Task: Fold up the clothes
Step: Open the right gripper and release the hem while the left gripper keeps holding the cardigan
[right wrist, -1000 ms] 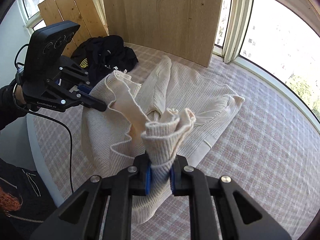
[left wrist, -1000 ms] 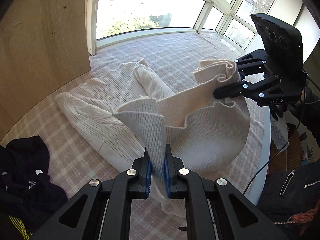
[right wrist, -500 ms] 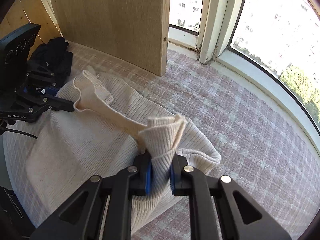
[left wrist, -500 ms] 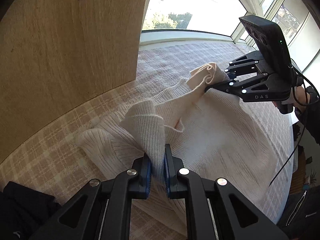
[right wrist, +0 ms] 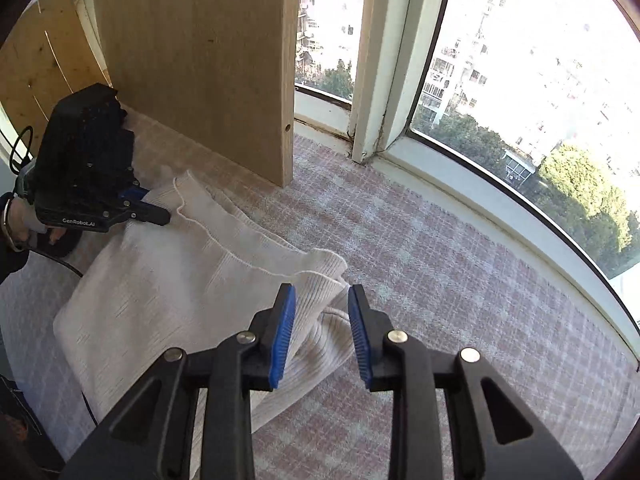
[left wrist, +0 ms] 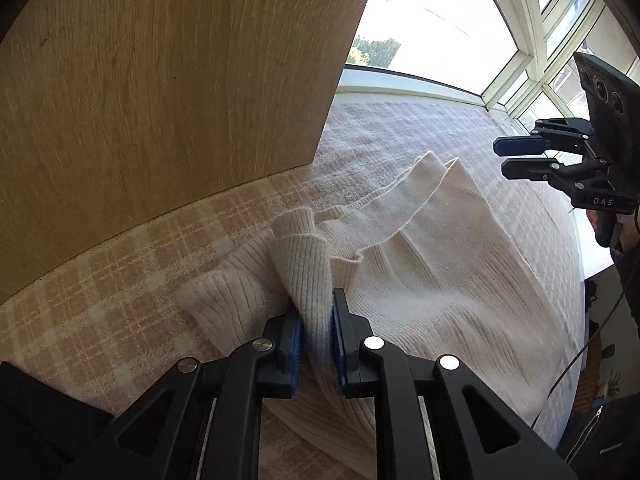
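Opening just then, my right tool stood empty above the cream sweater; my left tool, at nine o'clock, loosened but pinched its ribbed fold.

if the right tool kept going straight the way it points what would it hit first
Most likely the cream sweater: its folded corner lies just ahead of the open right tool, with the checked cloth right beyond. Depth is uncertain.
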